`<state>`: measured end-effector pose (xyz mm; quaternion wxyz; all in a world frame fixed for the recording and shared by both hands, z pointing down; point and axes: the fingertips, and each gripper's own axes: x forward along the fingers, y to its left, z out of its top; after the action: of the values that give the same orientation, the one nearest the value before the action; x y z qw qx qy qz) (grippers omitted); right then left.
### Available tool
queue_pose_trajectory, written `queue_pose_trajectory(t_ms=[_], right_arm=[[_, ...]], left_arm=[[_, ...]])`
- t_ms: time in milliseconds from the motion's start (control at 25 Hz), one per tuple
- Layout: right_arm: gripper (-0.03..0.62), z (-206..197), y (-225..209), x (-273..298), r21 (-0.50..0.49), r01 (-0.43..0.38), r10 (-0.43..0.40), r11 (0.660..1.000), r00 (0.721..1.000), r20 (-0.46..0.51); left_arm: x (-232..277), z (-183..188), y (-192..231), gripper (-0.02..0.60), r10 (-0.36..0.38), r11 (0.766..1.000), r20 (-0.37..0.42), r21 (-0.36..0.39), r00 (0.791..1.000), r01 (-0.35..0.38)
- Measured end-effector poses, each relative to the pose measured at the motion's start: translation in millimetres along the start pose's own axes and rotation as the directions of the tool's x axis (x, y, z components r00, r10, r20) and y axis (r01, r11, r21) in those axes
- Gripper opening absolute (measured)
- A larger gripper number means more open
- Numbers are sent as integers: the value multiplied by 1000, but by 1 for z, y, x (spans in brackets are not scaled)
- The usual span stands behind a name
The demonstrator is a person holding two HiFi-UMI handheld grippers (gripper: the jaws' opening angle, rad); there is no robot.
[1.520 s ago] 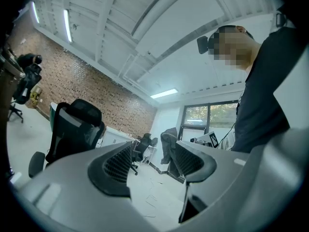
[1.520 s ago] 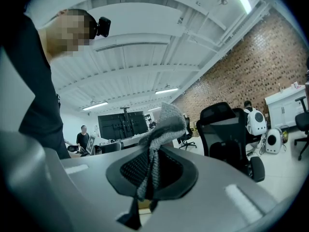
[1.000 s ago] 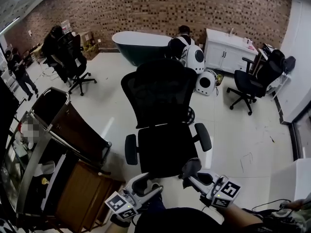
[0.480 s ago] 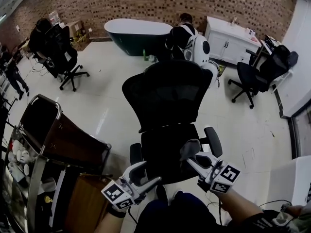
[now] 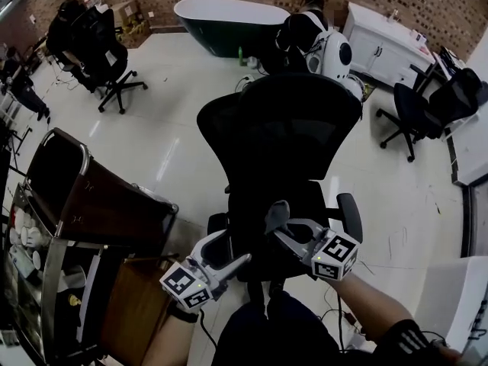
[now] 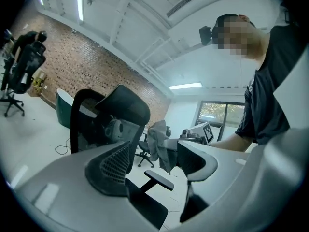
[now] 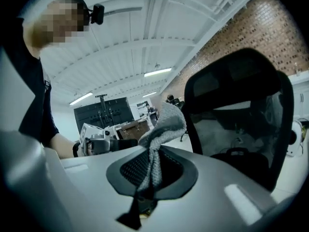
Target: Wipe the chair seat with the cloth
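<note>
A black mesh office chair stands in the middle of the head view, its seat (image 5: 255, 212) just below the backrest (image 5: 282, 132). My right gripper (image 5: 277, 223) hangs over the seat, shut on a grey cloth (image 5: 275, 214) that bunches up from its jaws. In the right gripper view the cloth (image 7: 161, 129) is pinched between the pads, with the backrest (image 7: 231, 81) beyond. My left gripper (image 5: 229, 252) hovers at the seat's front left edge, open and holding nothing. The left gripper view shows the gripper (image 6: 154, 163), the cloth (image 6: 157, 146), the backrest (image 6: 123, 108) and an armrest (image 6: 158, 180).
A dark trolley (image 5: 91, 204) and a wooden cabinet (image 5: 137, 303) stand close on the left. A dark bathtub (image 5: 221, 14), a crouching person (image 5: 301, 29), a white cabinet (image 5: 385, 40) and other office chairs (image 5: 99, 52) (image 5: 427, 101) line the back. Pale floor surrounds the chair.
Both grippers have come forward over the chair seat. The right one has carried the cloth left and further in over the seat. The head view has closed in on the chair.
</note>
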<state>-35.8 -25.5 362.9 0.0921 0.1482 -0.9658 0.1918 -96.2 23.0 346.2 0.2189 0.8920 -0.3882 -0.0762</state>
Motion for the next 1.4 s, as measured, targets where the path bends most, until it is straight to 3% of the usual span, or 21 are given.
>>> queue_pose_trajectory(t_ms=[240, 480, 680, 960, 1080, 1240, 1400], right_arm=[[29, -102, -73, 79, 31, 1, 6, 1000, 972, -233], [29, -226, -138, 167, -9, -22, 15, 1000, 886, -463], [29, -314, -172, 233, -109, -64, -9, 992, 820, -572], [29, -377, -219, 288, -199, -81, -59, 977, 790, -610], [29, -398, -234, 284, -233, -96, -78, 968, 766, -638], [29, -407, -261, 261, -264, -64, -122, 963, 766, -631], [29, -419, -316, 203, -308, 16, -230, 951, 702, -674]], left_arm=[[25, -63, 66, 336, 59, 993, -72, -99, 996, -66], [52, -110, 110, 337, 94, 982, -69, -160, 993, -104], [54, -146, 138, 337, 137, 970, -77, -194, 988, -149], [60, -182, 159, 337, 137, 962, -78, -227, 987, -152], [68, -190, 159, 337, 127, 962, -77, -235, 989, -141], [79, -195, 154, 337, 108, 963, -74, -241, 991, -123], [91, -197, 147, 337, 81, 963, -74, -252, 994, -98]])
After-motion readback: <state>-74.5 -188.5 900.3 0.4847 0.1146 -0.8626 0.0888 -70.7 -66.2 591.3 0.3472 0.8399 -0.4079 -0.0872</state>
